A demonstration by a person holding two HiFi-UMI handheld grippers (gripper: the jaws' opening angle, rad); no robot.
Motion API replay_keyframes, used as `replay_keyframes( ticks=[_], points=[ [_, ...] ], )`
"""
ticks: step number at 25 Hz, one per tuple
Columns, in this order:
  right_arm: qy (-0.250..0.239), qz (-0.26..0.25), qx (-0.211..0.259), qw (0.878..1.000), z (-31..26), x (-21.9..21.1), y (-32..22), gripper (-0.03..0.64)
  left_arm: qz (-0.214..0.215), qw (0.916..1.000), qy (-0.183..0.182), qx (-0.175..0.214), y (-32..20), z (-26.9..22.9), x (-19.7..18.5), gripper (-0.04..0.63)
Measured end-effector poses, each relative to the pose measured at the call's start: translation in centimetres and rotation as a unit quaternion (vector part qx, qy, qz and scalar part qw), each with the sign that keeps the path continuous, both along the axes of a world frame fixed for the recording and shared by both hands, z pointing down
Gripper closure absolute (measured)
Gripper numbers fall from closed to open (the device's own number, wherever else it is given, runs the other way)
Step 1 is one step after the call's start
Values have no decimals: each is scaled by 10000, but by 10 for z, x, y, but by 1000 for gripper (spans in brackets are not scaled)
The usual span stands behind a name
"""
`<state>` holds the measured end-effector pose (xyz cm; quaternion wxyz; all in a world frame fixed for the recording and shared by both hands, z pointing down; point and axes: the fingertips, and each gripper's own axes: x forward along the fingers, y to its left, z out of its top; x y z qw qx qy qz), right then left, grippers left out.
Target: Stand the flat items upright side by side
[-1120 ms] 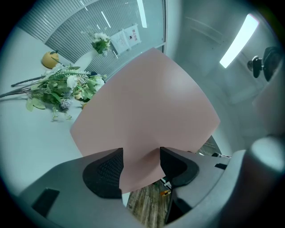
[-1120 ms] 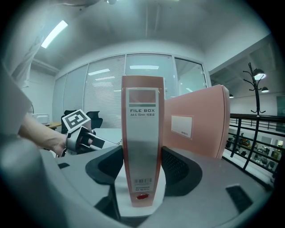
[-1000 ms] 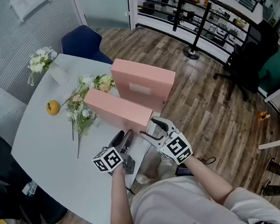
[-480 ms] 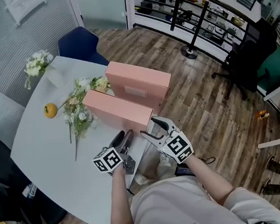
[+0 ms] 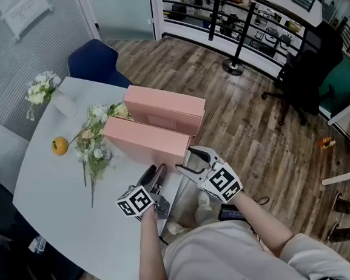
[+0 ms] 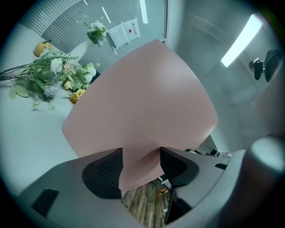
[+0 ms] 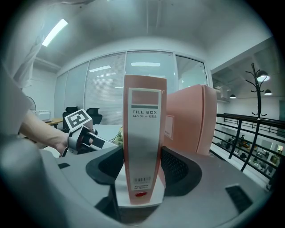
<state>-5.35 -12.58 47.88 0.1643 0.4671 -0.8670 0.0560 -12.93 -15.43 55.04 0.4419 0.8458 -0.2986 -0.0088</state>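
The left gripper (image 5: 154, 171) (image 6: 140, 167) has its jaws well apart and clamped on the lower near corner of a pink file box (image 5: 144, 139) (image 6: 142, 102), pads pressed on both faces. The right gripper (image 5: 186, 158) (image 7: 141, 173) is just as wide and clamped across the same box's labelled end (image 7: 143, 133). The box stands on its long edge on the white table (image 5: 52, 196), its gripped end past the table's edge, with wood floor (image 6: 142, 202) visible beneath. A second file box (image 5: 163, 107) (image 7: 191, 120) stands upright just behind it; whether they touch is unclear. In the left gripper view the held box hides that second one. A flower spray (image 5: 90, 147) and an orange (image 5: 59, 146) lie farther left.
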Motion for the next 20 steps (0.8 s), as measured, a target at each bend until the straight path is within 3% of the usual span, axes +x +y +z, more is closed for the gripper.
replay_keyframes(
  ticks=[20],
  points=[
    [64, -19, -40, 10000, -2, 30, -20, 339, 123, 9999, 77, -32, -20, -1, 32, 334]
  ],
)
